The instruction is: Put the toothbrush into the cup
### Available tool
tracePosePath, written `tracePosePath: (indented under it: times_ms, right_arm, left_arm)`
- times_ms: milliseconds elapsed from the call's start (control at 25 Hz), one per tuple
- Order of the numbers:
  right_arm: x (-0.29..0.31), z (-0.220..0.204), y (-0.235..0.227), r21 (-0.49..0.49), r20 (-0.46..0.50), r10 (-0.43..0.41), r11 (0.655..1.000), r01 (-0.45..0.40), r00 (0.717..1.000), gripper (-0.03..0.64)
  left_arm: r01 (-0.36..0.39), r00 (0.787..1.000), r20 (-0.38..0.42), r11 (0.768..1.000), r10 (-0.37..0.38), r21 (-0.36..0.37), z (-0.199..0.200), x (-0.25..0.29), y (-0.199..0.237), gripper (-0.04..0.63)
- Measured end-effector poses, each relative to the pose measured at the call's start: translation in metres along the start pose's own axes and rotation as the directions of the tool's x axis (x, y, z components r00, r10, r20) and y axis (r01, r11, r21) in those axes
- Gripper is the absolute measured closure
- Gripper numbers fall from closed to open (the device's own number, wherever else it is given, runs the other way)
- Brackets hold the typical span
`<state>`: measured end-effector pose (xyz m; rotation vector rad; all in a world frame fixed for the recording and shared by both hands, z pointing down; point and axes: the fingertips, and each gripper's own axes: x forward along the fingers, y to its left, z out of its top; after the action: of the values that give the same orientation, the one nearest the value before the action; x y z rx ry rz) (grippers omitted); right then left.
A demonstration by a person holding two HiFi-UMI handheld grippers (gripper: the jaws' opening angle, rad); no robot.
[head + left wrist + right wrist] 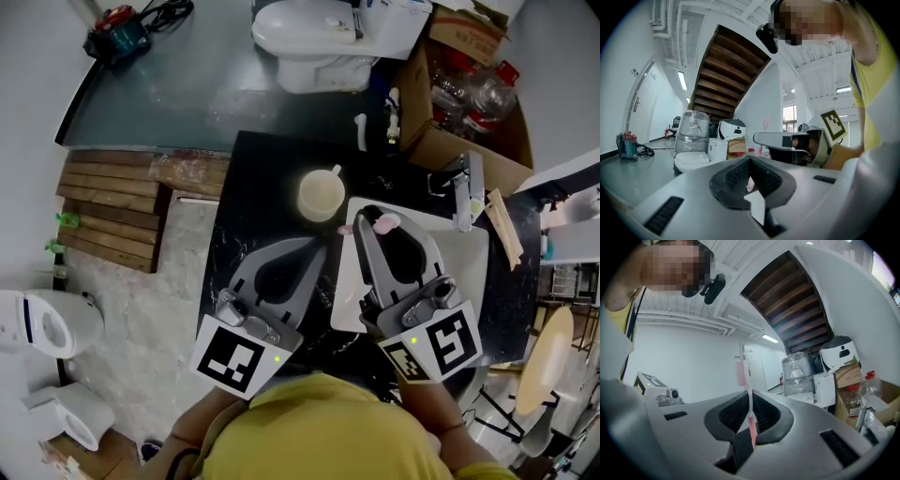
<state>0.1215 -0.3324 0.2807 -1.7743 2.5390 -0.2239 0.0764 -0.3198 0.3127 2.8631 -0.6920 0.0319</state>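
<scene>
The cup (321, 195) stands alone on the black counter (244, 216) at the frame's centre, mouth uncovered, with bare counter to its left and above it. To its lower right lies the white basin (469, 258), the faucet (466, 192) rising at its upper right corner. A cardboard box (450, 145) of bottles (469, 89) crowds the upper right; a toilet (309, 42) stands beyond the counter's top edge.
</scene>
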Motion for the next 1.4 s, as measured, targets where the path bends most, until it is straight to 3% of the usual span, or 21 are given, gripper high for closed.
tracePosePath:
  times_ms: [440,840,1400]
  right_arm:
    - [0.022,-0.007,-0.028,0.029,0.007,-0.023,0.999,0.023,1.000,0.575]
    - [0.053,-0.025,-0.045,0.021,0.004,-0.030,0.999,0.030,1.000,0.577]
    - [0.081,-0.066,-0.067,0.052,-0.061,-0.049,0.997,0.052,0.997,0.575]
  left_arm:
    - [0.009,0.999,-0.031,1.000,-0.009,0.007,-0.012,0.025,0.015,0.584]
    - [0.007,0.998,-0.063,1.000,-0.009,-0.029,-0.029,0.045,0.038,0.585]
    - [-0.014,0.992,-0.126,0.999,0.007,-0.049,-0.058,0.062,0.061,0.585]
